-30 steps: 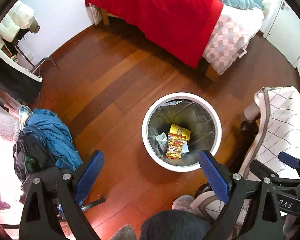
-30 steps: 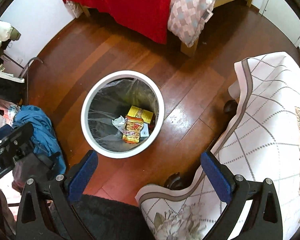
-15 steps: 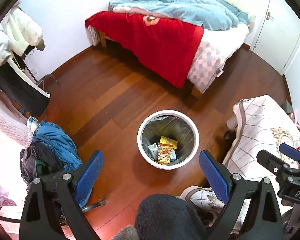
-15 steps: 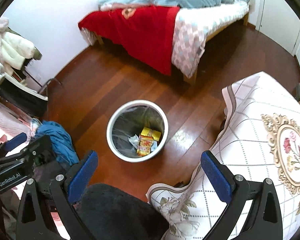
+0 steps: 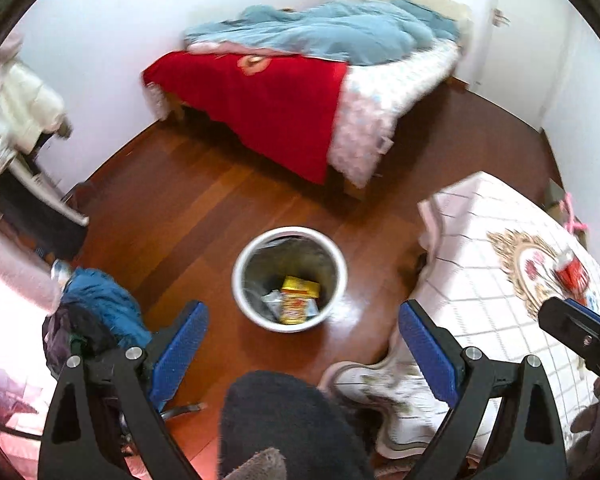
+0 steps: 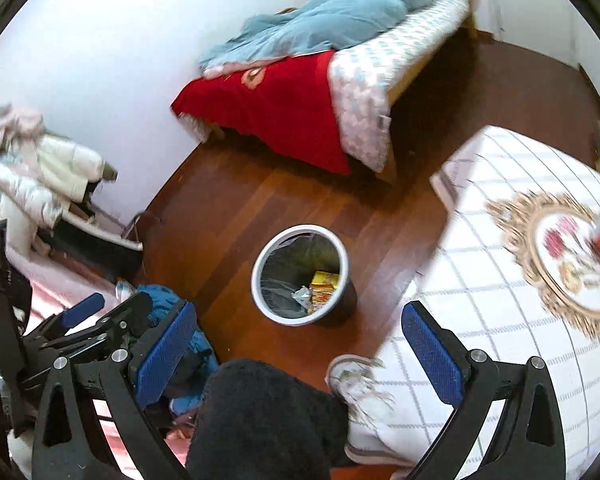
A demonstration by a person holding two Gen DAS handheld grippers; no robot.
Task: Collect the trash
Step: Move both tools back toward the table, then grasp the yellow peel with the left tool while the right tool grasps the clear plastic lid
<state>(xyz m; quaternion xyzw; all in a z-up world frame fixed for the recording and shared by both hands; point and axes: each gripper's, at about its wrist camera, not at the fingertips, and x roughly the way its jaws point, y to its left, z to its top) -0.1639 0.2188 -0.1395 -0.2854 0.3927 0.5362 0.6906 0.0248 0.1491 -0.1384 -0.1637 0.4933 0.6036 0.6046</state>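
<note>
We see the table [image 6: 500, 300] only in part: its checked cloth runs off the right edge, and a red can [image 5: 572, 274] near that edge is too blurred to identify further. A dark fuzzy shape at the bottom hides the floor. The white trash bin [image 5: 290, 232] stands on the wood floor beyond both grippers, wrappers [image 5: 298, 306] inside. Our left gripper [image 5: 304, 344] and right gripper [image 6: 296, 348] are spread wide, holding nothing.
</note>
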